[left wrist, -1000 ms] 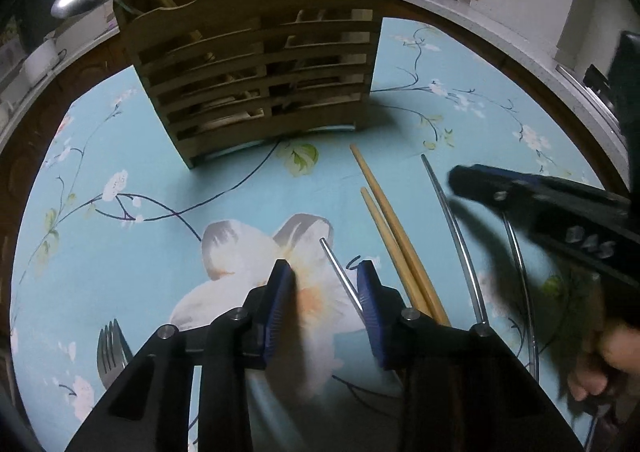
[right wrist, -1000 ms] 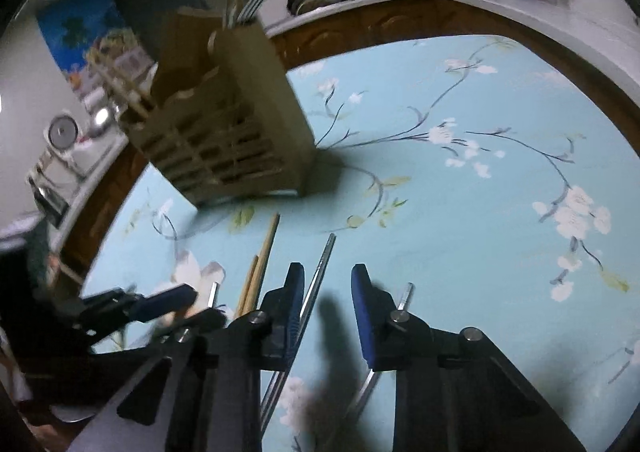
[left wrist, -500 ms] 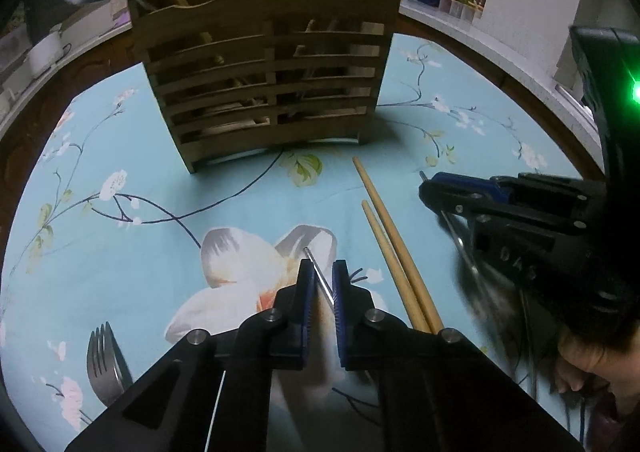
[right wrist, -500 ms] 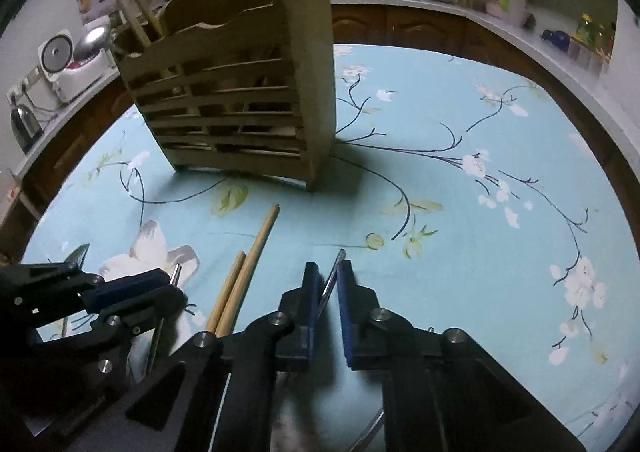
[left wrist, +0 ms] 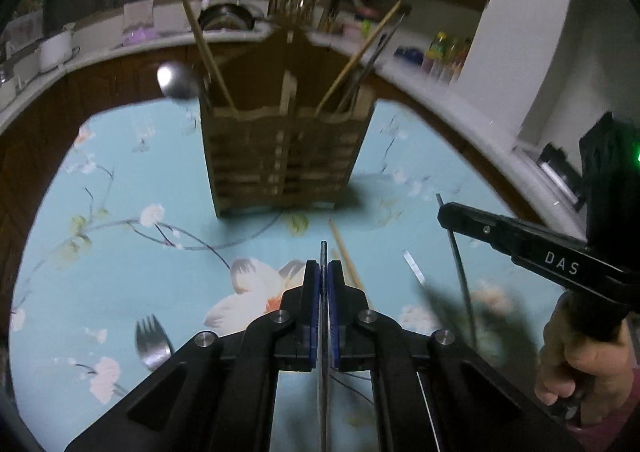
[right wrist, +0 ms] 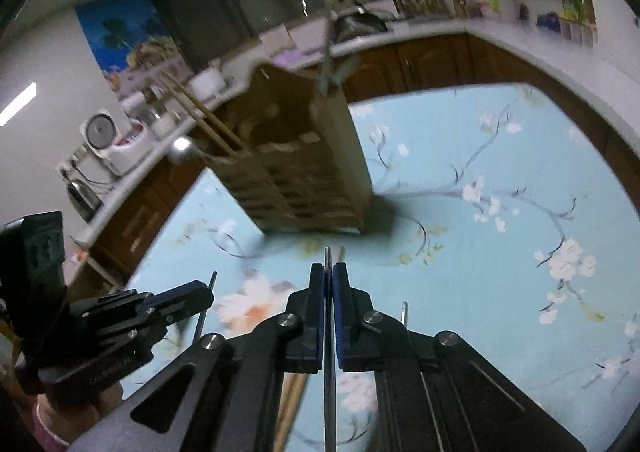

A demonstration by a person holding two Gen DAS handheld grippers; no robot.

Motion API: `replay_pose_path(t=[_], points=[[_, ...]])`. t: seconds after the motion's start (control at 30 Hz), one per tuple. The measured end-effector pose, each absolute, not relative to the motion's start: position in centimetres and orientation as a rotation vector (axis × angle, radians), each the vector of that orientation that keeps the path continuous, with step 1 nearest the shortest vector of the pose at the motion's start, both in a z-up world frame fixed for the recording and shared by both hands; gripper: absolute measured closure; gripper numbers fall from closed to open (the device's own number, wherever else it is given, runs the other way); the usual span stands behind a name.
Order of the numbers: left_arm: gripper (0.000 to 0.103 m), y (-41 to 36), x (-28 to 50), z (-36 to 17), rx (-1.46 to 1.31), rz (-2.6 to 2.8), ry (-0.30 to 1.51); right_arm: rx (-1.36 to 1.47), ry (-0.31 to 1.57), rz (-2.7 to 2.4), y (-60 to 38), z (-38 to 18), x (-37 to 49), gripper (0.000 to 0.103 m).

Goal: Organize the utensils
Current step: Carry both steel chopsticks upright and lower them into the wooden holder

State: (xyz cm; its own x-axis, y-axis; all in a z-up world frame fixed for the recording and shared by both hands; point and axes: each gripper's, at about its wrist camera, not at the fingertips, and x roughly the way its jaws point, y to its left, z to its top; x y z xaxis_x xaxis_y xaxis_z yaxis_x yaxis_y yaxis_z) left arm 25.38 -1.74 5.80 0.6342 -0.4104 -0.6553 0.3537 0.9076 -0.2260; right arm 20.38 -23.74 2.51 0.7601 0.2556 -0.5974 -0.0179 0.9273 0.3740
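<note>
- both grippers are loaded: left gripper (left wrist: pixel 323 272) has its jaws clamped on a thin metal rod (left wrist: pixel 323 252), lifted off the cloth (left wrist: pixel 120 252) and pointing at the holder (left wrist: pixel 280 160).
- right gripper (right wrist: pixel 329 276) is squeezed on a second metal rod (right wrist: pixel 328 256), also up in the air, short of the holder (right wrist: pixel 304 180).
- already in the holder: wooden chopsticks (left wrist: pixel 200 32) and a spoon (left wrist: pixel 176 81) on its left side, more sticks (left wrist: pixel 360 52) on its right.
- left on the cloth: a fork (left wrist: pixel 151 340) at lower left, a pair of chopsticks (left wrist: pixel 346 258) just right of the left gripper, and one more metal piece (left wrist: pixel 414 272) further right.
- my read: roughly midway; two rods to drop in, then the fork, the pair and that last piece.
- which slot each rod suits, i can't tell; the frames are blurred.
</note>
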Motion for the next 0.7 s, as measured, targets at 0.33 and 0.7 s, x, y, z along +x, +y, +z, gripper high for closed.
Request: replay_pose_path(t=[0.33,0.7], points=[[0.101,2.4,18.5,10.9,-0.11,-0.461,0.629,0.33,0.543,0.179,-23.0,8.5,15.4,0.099],[0.101,4.2,15.0,13.1,-0.117,-0.457,0.555,0.304,0.48,0.189,-22.5,10.8,14.0,0.099]])
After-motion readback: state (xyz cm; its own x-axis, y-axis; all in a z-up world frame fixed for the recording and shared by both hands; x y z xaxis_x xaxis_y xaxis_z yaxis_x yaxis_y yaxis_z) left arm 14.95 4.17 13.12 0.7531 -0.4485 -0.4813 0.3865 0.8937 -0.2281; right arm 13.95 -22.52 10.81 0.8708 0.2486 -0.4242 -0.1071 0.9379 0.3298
